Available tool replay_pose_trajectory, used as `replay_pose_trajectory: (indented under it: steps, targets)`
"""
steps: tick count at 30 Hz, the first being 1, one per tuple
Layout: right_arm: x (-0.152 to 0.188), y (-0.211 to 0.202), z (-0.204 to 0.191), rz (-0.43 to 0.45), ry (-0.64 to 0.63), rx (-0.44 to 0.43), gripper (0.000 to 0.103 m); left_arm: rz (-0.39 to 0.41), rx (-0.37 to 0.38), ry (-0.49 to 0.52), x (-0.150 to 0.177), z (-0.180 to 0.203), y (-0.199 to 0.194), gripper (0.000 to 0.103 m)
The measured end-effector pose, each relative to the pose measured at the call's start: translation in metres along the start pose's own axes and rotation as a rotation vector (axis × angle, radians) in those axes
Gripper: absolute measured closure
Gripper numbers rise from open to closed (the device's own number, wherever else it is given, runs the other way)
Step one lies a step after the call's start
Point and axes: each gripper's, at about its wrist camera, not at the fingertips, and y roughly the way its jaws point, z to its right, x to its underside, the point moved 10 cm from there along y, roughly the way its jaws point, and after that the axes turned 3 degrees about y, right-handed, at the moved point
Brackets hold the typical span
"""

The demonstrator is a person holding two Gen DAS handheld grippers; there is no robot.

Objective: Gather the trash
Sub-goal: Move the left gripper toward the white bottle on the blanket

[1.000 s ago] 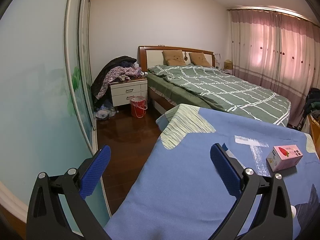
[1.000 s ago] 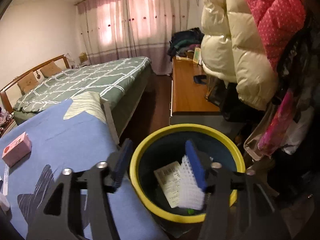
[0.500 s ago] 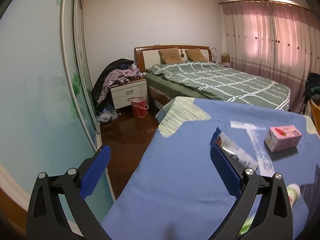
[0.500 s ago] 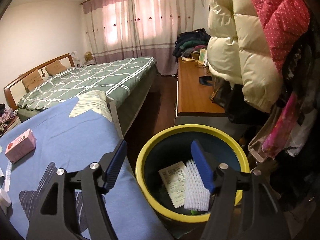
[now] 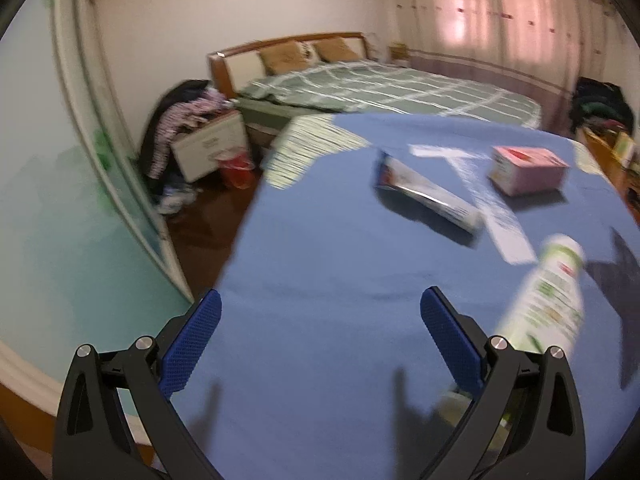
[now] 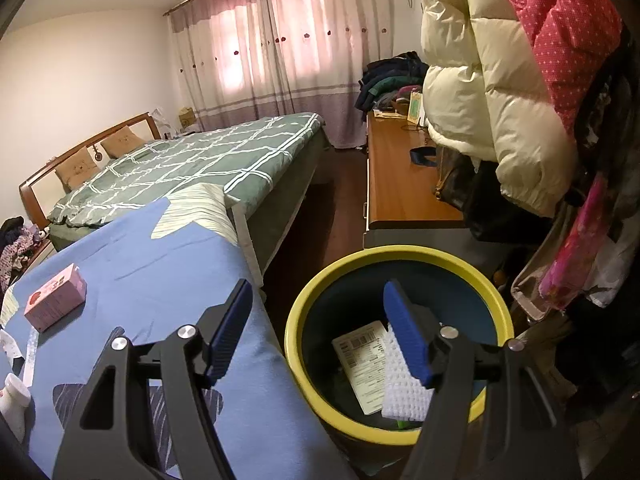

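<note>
My left gripper is open and empty above the blue cloth. On the cloth lie a white and green bottle just right of my right finger, a foil wrapper, a strip of white paper and a pink carton. My right gripper is open and empty over the near rim of the yellow-rimmed bin. In the bin lie a white foam net and a printed paper. The pink carton and the bottle's cap end also show in the right wrist view.
A green-quilted bed stands beyond the blue cloth. A wooden cabinet and hanging coats crowd the right of the bin. A white nightstand, a red bin and a glass wardrobe door stand on the left.
My left gripper has swung right and tilted down over the cloth, bringing the bottle and wrapper into view. My right gripper has drawn back slightly from the bin and opened a little wider.
</note>
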Motion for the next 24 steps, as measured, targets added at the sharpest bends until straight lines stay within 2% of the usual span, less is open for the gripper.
replay_pose_trajectory:
  steps: [7,12,18,24]
  targets:
    - [0.000,0.000,-0.001,0.001,-0.002,0.003,0.038,-0.019,0.186,0.046,0.004,0.075,-0.017,0.005]
    - [0.000,0.000,-0.001,0.000,0.003,-0.002,0.038,-0.028,0.245,-0.011,-0.001,0.103,-0.027,0.005]
    - [0.000,0.000,-0.006,0.001,0.005,-0.015,0.038,-0.045,0.245,0.023,0.000,0.117,-0.029,0.005]
    - [0.000,0.001,-0.005,-0.001,0.018,-0.030,0.037,-0.090,0.195,0.022,0.018,0.090,-0.030,0.005]
